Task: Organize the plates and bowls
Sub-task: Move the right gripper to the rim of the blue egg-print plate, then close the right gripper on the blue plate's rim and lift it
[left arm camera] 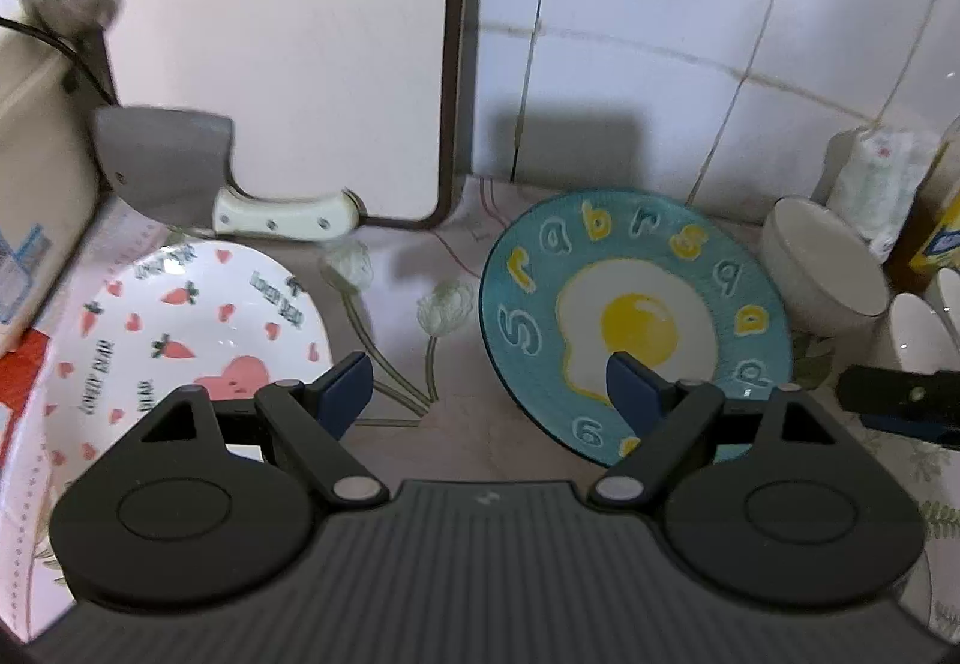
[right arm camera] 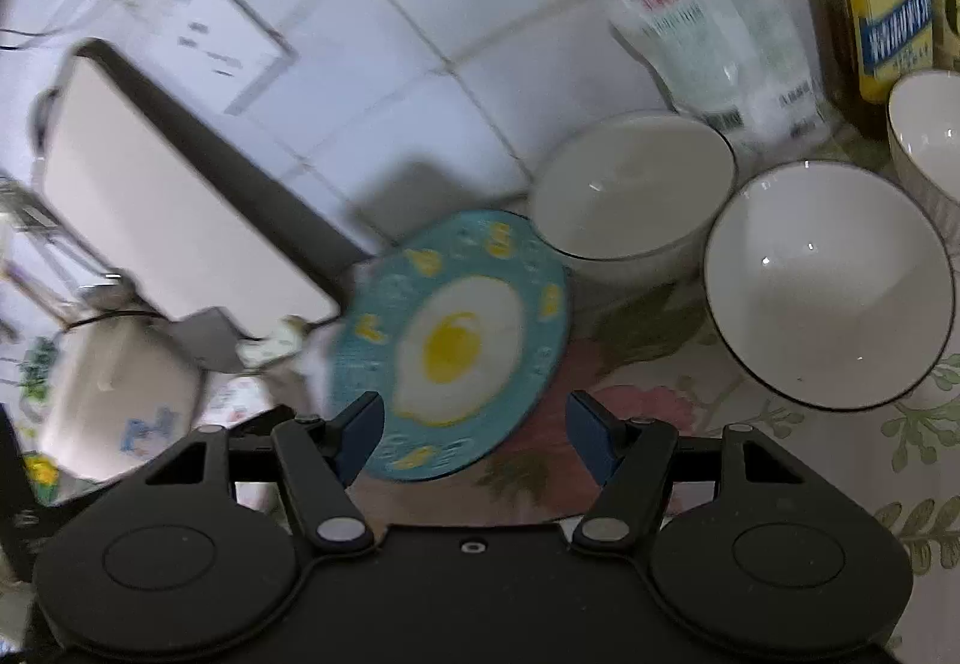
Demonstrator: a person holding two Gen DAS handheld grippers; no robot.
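My left gripper [left arm camera: 489, 385] hangs with jaws spread, empty, above the counter [left arm camera: 456, 424] between the strawberry plate [left arm camera: 180, 328] and the teal egg plate [left arm camera: 636, 328]. My right gripper [right arm camera: 474, 427], jaws also released, faces that egg plate [right arm camera: 456, 346]; only its camera shows two white bowls [right arm camera: 828, 292] fully.

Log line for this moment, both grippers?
left gripper: open, empty | right gripper: open, empty | egg plate: on counter, ungrasped

blurring across the cutting board [right arm camera: 180, 196] and kettle [right arm camera: 114, 394] in the right wrist view; being cut off at the right edge, a white bowl [right arm camera: 930, 141]; hiding the teal plate [left arm camera: 636, 322]'s near rim behind a fingertip [left arm camera: 630, 382].
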